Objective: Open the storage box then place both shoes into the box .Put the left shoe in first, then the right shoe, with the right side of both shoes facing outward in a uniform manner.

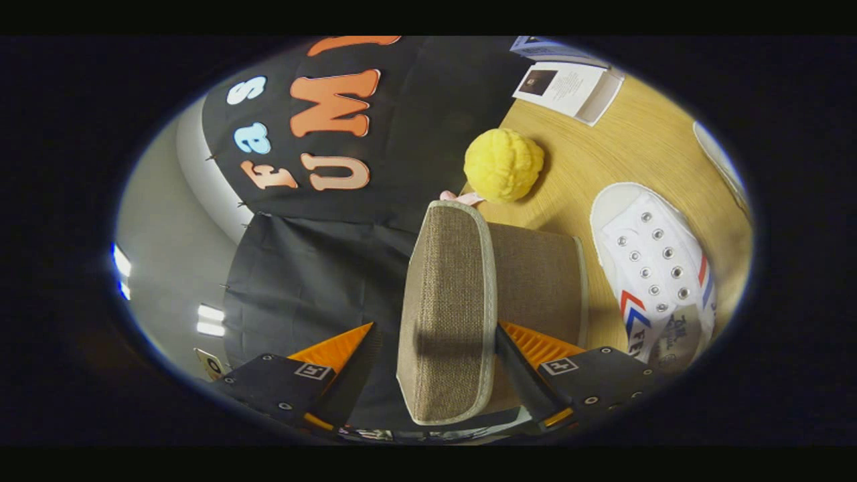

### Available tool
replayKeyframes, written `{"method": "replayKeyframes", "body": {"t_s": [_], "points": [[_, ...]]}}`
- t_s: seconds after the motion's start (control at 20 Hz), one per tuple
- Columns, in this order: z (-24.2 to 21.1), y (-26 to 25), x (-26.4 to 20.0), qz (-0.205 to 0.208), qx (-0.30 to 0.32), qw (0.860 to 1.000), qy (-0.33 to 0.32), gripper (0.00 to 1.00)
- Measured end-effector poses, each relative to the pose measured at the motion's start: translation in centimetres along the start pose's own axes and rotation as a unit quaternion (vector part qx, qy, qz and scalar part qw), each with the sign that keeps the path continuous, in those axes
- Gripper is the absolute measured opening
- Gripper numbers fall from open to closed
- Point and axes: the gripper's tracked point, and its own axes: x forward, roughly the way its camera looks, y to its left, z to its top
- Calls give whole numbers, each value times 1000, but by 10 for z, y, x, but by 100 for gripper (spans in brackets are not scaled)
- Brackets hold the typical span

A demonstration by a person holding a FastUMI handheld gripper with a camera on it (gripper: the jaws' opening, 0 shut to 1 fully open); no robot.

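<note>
Gripper (434,365) spread wide, lid (445,314) standing edge-on between fingers, nearer one finger; contact unclear. Box (535,281) just behind lid. Shoe (659,268) beside box on table (602,147), long axis running along box. Yellow ball (503,165) beyond.

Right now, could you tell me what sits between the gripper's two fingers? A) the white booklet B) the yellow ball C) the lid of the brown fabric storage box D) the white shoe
C: the box lid, brown woven fabric with pale trim, stands edge-on between the fingers of the gripper, while the yellow ball lies beyond it on the table.
</note>
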Motion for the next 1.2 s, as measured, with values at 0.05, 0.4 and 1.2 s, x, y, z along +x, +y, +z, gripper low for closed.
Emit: {"method": "replayKeyframes", "body": {"t_s": [0.05, 0.4, 1.2], "points": [[1, 2, -4, -1, 2, 1000, -7, 97], [22, 44, -36, 35, -18, 997, -71, 73], [-2, 156, 0, 40, -93, 988, -116, 1]]}}
